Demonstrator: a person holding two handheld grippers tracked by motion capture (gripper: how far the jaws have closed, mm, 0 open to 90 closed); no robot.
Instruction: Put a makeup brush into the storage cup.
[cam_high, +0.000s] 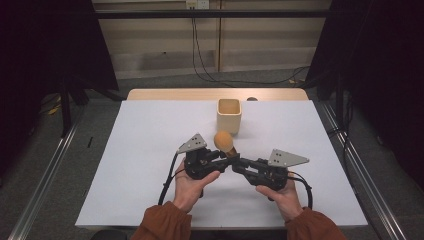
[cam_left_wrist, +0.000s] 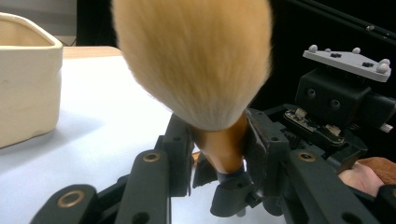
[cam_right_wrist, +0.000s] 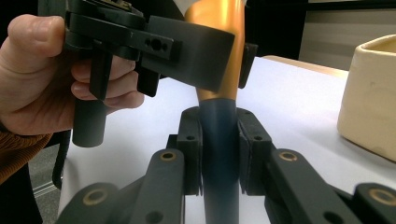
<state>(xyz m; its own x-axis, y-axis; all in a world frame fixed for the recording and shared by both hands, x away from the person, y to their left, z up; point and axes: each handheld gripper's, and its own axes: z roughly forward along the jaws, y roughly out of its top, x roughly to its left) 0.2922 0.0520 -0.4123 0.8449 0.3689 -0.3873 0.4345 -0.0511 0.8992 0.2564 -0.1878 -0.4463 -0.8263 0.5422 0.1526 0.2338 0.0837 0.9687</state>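
Standing upright, the brush (cam_high: 224, 142) is clamped between both claws, left claw (cam_high: 223, 157) above right claw (cam_high: 235, 161).

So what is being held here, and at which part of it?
A brush: the right gripper clamps its dark lower handle, and the left gripper grips the orange neck just under the bristles.
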